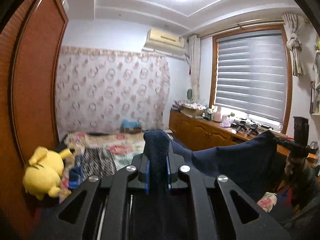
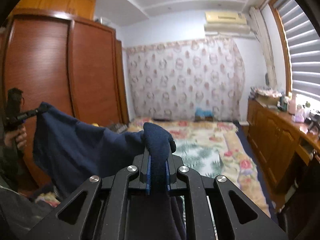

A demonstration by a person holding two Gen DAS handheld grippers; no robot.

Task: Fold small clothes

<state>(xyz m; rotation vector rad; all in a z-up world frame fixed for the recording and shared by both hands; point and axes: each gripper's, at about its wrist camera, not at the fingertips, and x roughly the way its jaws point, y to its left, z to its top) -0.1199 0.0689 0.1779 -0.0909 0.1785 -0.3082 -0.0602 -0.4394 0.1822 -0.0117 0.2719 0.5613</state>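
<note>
A dark navy garment (image 1: 236,160) hangs in the air, stretched between both grippers above the bed. My left gripper (image 1: 158,160) is shut on one bunched corner of it, the cloth poking up between the blue pads. In the left wrist view the right gripper (image 1: 280,140) pinches the far corner, a hand below it. In the right wrist view my right gripper (image 2: 158,160) is shut on its own corner of the navy garment (image 2: 80,144). The left gripper (image 2: 40,109) shows at the far left, gripping the other corner.
A bed with a floral quilt (image 2: 210,150) lies below. A wooden wardrobe (image 2: 60,70) stands on the left, a low wooden cabinet (image 2: 276,130) with clutter under the window on the right. A yellow plush toy (image 1: 44,174) sits by the wardrobe.
</note>
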